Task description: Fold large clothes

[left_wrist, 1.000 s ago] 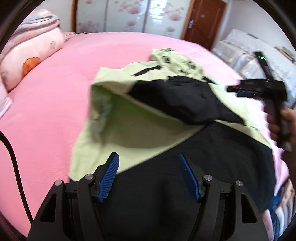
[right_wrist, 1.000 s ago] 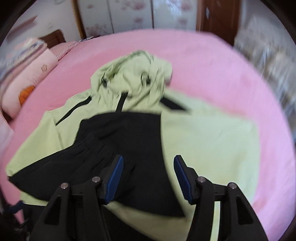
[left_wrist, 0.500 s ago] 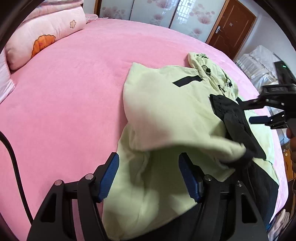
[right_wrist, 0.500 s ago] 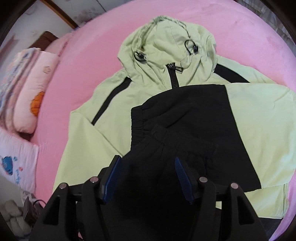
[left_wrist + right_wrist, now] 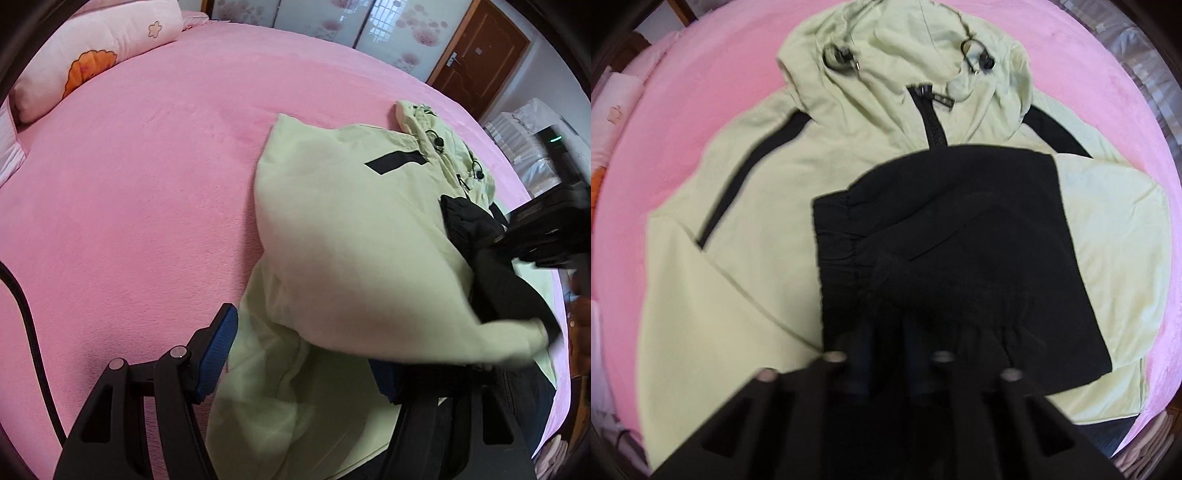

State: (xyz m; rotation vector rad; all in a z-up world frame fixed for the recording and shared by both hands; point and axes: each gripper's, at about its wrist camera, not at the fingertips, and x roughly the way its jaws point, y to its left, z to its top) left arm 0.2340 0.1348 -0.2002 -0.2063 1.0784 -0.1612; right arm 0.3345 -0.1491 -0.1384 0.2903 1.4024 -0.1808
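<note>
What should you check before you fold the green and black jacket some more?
1. Light green and black hooded jacket lies on the pink bed cover: ok.
2. Both sleeves folded inward, black cuffs on the chest: ok.
3. Hood flat and straight: not ok, it is rumpled.
4. Left gripper free of cloth: cannot tell; its jaws stand apart, but green fabric drapes between them and hides one finger.
5. Right gripper holding the black sleeve: cannot tell; its fingers are blurred and dark against the black cloth.
6. Pink flower pillow clear of the jacket: ok.
</note>
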